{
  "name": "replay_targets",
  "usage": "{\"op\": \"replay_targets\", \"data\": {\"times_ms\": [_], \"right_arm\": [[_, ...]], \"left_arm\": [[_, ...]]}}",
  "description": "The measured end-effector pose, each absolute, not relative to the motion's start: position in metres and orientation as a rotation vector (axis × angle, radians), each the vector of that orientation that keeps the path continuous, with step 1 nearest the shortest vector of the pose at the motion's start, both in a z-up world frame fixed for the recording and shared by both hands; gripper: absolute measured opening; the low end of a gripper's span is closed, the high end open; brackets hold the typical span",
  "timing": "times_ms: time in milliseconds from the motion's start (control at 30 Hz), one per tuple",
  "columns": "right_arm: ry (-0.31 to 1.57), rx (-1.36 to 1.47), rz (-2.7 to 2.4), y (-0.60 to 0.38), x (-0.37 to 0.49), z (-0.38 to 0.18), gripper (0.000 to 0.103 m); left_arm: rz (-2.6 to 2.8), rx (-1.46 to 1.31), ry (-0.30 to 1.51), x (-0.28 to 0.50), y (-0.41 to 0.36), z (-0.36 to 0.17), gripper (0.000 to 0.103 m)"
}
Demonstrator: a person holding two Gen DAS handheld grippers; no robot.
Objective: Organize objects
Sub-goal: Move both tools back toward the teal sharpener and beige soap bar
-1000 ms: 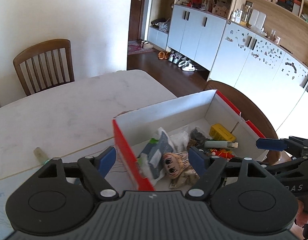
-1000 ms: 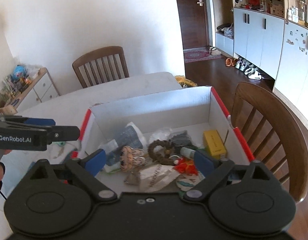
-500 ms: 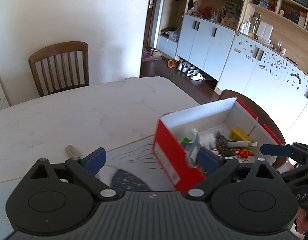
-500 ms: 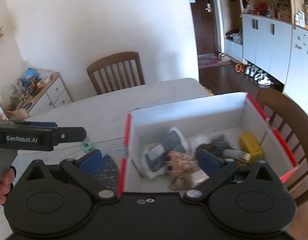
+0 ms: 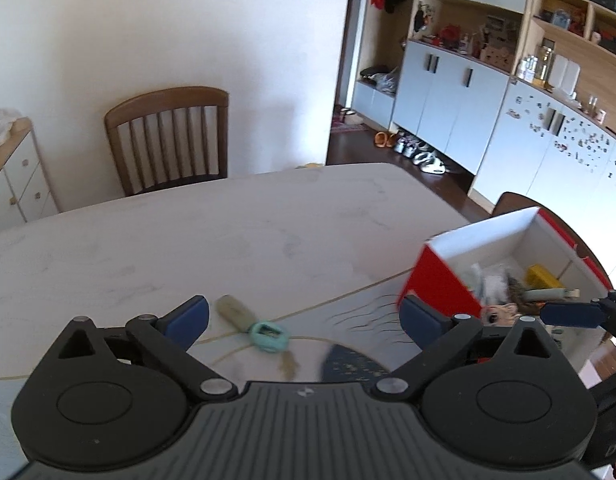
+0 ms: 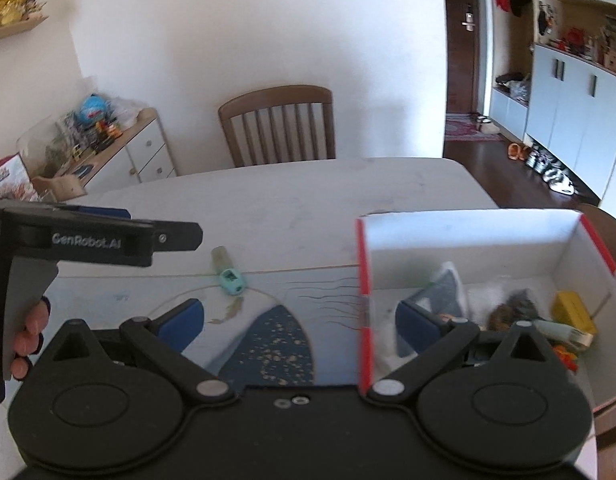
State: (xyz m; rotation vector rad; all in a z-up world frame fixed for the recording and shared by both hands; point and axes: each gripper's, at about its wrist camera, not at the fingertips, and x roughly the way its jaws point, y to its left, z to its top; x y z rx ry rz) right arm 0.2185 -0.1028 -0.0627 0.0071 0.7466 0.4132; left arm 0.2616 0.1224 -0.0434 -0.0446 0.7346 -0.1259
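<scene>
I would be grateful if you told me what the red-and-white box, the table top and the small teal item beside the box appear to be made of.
Box: probably cardboard, with thin flat walls and sharp folded corners, matte white inside, red outside.
Table top: looks like marble or a stone-look slab, pale and smooth with faint grey veining; which one is unclear.
Teal item: likely moulded plastic or silicone, with rounded edges and an even colour.

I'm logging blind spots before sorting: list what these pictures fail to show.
- Box contents: motion-blurred in both views; near corner behind the right gripper body.
- Box's right side: cut off by the left view's edge.
- Teal item on the table: too small and blurred to identify.
</scene>
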Motion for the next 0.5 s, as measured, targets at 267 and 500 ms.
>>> {"op": "replay_targets", "data": {"times_ms": [267,500], "right_arm": [[0.767,-0.056,0.431,-0.070,0.229,-0.075,0.101],[0.804,-0.116,0.453,-0.050,0.241,-0.091,0.101]], "left_arm": [[-0.095,-0.049,0.771,0.277,0.157,-0.064,0.102],[-0.073,-0.069,0.844,0.290,0.172,-0.096,0.102]]}}
